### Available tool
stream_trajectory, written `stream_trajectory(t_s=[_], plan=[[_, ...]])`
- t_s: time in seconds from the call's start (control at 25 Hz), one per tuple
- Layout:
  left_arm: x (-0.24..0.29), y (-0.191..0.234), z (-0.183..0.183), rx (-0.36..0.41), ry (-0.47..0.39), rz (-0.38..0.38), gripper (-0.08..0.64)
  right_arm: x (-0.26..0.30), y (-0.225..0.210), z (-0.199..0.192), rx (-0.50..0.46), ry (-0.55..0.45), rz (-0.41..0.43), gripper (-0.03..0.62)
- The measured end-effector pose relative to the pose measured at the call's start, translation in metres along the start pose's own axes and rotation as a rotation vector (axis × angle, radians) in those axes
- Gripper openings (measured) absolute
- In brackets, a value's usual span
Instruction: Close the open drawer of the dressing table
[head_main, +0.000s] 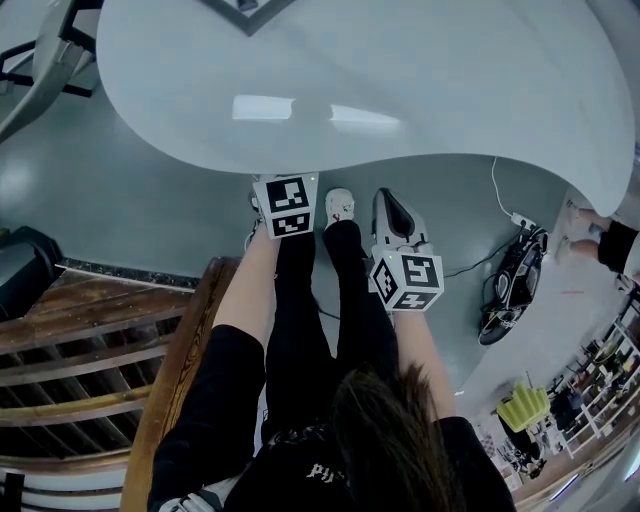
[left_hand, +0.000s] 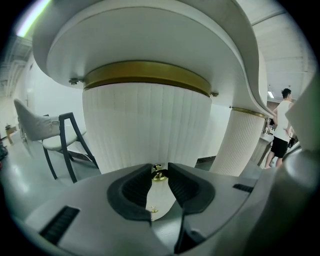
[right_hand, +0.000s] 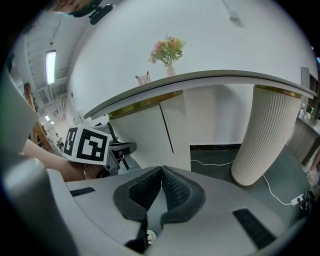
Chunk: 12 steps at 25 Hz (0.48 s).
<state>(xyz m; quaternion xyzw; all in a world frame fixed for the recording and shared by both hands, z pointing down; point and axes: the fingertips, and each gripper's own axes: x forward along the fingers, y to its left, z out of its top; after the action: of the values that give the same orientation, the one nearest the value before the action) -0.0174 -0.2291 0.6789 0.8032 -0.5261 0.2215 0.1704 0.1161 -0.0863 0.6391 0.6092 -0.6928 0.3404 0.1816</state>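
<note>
Left gripper (left_hand: 160, 166) has its jaws closed on the small gold knob (left_hand: 158, 175) of the dressing table's ribbed white drawer front (left_hand: 145, 130), which fills the centre of the left gripper view, under a gold band. Right gripper (right_hand: 161, 172), at lower centre of its view, has its jaws together and empty, beside the tabletop (head_main: 400, 80) edge.

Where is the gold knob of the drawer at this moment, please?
In the left gripper view, the gold knob sits low at centre on the white fluted front, between the fingers of the left gripper, which seem to close on it.
</note>
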Motion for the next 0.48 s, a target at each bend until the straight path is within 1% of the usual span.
stream_trajectory(t_s=[0.16,0.28,0.36,0.4,0.48], plan=[[0.000,-0.001,0.000,0.014,-0.005,-0.001,0.118,-0.001,0.000,0.001,0.004,-0.012,0.004,0.026],[-0.002,-0.002,-0.002,0.005,-0.003,-0.032,0.118,-0.001,0.004,0.000,-0.002,-0.007,0.005,0.026],[-0.004,-0.004,-0.006,-0.006,0.012,-0.067,0.141,-0.002,0.008,-0.001,-0.013,0.004,0.013,0.026],[-0.006,-0.006,-0.010,-0.009,0.027,-0.084,0.172,-0.002,0.010,-0.002,-0.018,0.009,0.019,0.026],[-0.010,-0.008,-0.020,-0.007,0.064,-0.107,0.198,-0.003,0.012,-0.002,-0.024,0.017,0.026,0.026]])
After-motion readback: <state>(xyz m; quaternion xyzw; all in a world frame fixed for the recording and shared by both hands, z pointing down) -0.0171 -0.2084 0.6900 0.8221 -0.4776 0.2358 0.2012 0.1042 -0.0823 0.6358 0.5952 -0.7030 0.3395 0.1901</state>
